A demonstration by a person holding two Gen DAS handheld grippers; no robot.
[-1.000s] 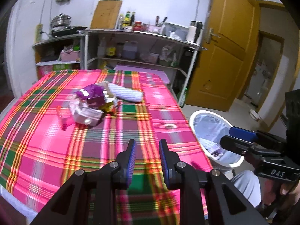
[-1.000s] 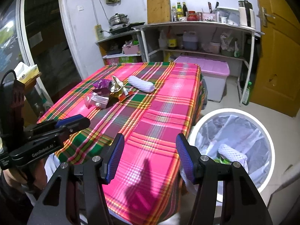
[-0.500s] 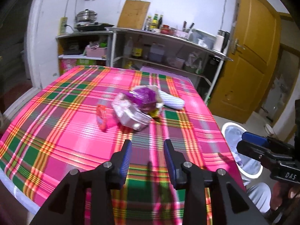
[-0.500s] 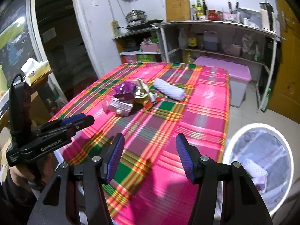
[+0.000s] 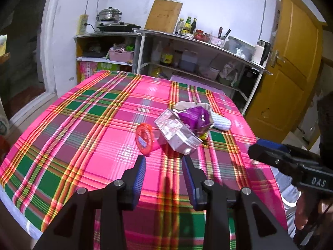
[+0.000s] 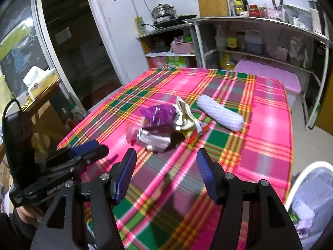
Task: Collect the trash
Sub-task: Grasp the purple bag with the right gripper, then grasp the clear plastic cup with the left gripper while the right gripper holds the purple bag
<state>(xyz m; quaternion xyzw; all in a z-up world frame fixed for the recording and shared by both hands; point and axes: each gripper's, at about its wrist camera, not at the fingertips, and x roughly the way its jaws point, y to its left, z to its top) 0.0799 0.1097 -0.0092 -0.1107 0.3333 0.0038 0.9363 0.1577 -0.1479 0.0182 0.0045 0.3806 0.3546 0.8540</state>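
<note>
A pile of trash lies on the plaid table: a silver carton [image 5: 177,134] [image 6: 155,139], a red-pink wrapper [image 5: 144,138], a purple bag [image 5: 196,117] [image 6: 159,115], crumpled paper [image 6: 184,115] and a white foam sleeve [image 5: 220,121] [image 6: 219,114]. My left gripper [image 5: 164,165] is open and empty, just short of the carton. My right gripper [image 6: 166,162] is open and empty, near the pile. A white bin [image 6: 310,189] with a plastic liner holds some trash at the lower right.
The table [image 5: 83,114] has a pink, green and yellow plaid cloth. Metal shelves [image 5: 197,48] with bottles and pots stand behind it. A yellow door [image 5: 291,73] is at the right. A side table [image 6: 39,89] with a tissue box is left.
Both grippers have moved forward and left toward the trash pile. The bin has slid to the edge of the right view and out of the left view. The left jaws opened wider.
</note>
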